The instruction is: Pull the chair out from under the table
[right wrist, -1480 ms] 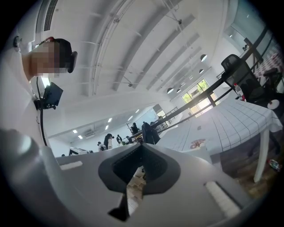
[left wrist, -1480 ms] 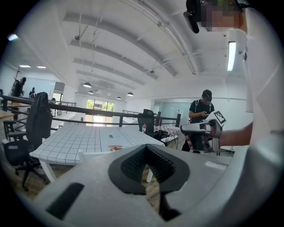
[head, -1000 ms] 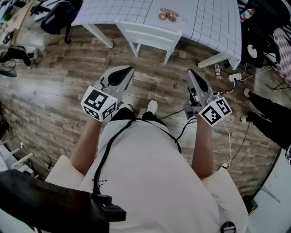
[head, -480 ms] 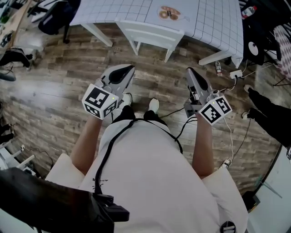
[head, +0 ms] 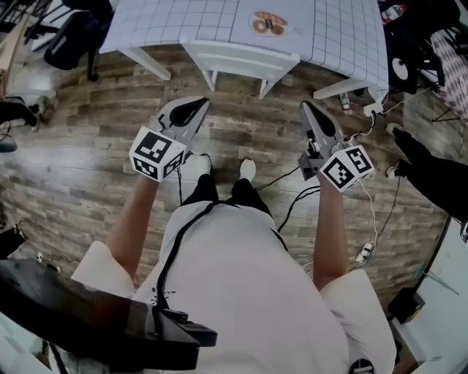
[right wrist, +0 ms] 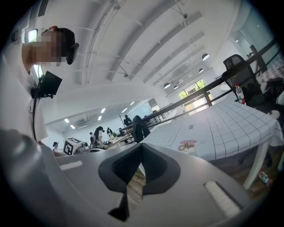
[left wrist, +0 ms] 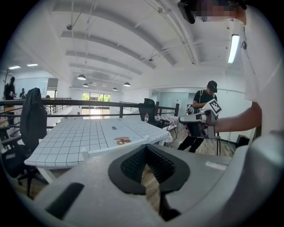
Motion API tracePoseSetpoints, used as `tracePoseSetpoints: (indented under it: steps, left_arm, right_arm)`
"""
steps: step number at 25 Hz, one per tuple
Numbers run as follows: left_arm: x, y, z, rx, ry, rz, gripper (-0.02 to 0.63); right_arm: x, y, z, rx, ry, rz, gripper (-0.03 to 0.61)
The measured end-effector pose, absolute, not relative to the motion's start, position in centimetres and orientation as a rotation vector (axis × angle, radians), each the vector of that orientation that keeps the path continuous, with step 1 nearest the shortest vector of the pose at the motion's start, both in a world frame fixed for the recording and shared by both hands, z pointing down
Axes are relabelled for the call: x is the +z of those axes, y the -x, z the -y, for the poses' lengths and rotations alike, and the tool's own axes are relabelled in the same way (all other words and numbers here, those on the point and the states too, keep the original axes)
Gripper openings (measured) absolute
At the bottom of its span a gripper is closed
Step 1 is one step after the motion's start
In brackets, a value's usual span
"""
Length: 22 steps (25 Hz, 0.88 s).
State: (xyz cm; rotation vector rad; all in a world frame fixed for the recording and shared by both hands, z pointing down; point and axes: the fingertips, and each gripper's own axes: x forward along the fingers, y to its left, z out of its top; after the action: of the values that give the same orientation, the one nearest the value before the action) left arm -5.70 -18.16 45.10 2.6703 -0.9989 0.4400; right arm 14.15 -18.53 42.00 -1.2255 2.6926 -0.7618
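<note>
The chair (head: pixel 241 57) is white and stands tucked under the near edge of the bench (head: pixel 183 18), with its back rail and two legs showing past the grid-patterned cloth that covers the bench. On the cloth just above the chair lies a small round brown-and-white thing (head: pixel 268 23) (too small to say what it is).

Both grippers hover over the wooden floor (head: pixel 88 146), short of the chair and not touching it. The left gripper (head: pixel 199 104) points at the chair's left side and the right gripper (head: pixel 306 109) at its right side. In the left gripper view the left gripper's jaws are closed with nothing between them, and floor planks show through the gap below the tips. The right gripper view shows the same: jaws closed and empty.

Between the two grippers are the person's white shoes (head: pixel 246 169). A bottle (head: pixel 345 108) and a power strip (head: pixel 374 109) lie on the floor by the bench's right leg. A second person in dark clothes (head: pixel 431 175) stands at the right edge, and a black office chair (head: pixel 69 33) sits at the far left.
</note>
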Motion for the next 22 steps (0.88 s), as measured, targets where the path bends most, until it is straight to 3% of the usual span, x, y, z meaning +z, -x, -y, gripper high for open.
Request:
tracePoseSetpoints:
  steps: [9, 15, 22]
  left_arm:
    - [49.0, 7.1, 26.9, 0.576, -2.744, 0.984, 0.008]
    - [52.6, 8.9, 33.5, 0.802, -2.771, 0.95, 0.106]
    - [56.7, 11.6, 39.6, 1.13, -2.745, 0.88, 0.345]
  right_arm:
    - [46.4, -15.9, 25.5, -0.637, 1.417, -2.9, 0.006]
    - [50.2, -16.9, 30.9, -0.538, 1.471, -3.1, 0.008]
    - [55.3, -16.4, 35.1, -0.431, 1.422, -3.427, 0.266]
